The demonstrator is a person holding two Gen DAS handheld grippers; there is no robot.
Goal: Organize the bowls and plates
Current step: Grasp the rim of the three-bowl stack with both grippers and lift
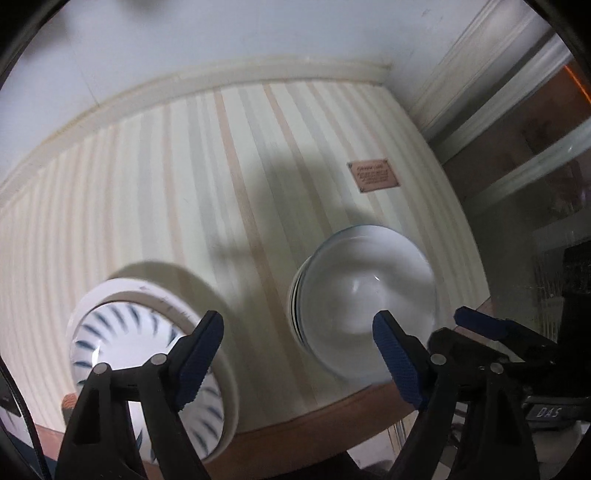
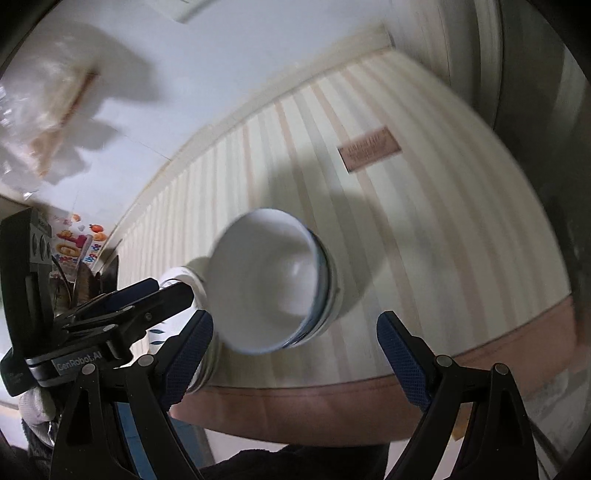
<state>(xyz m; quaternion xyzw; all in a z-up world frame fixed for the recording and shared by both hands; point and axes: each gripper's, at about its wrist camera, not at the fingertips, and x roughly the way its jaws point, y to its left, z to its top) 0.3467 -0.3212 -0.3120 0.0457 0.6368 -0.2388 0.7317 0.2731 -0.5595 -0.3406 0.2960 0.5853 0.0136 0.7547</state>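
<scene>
On the striped tablecloth, a white plate carries a bowl with blue dashes at the lower left. To its right stands a stack of white bowls with blue rims. My left gripper hangs open above the gap between them, nothing between its fingers. The right gripper shows at the right edge. In the right wrist view the white bowl stack lies just ahead of my open right gripper. The plate is partly hidden behind the left gripper.
A brown label patch is sewn on the cloth further back. The table's brown front edge runs close under both grippers. A white wall stands behind the table and a glass-fronted cabinet to the right. Colourful stickers are at the left.
</scene>
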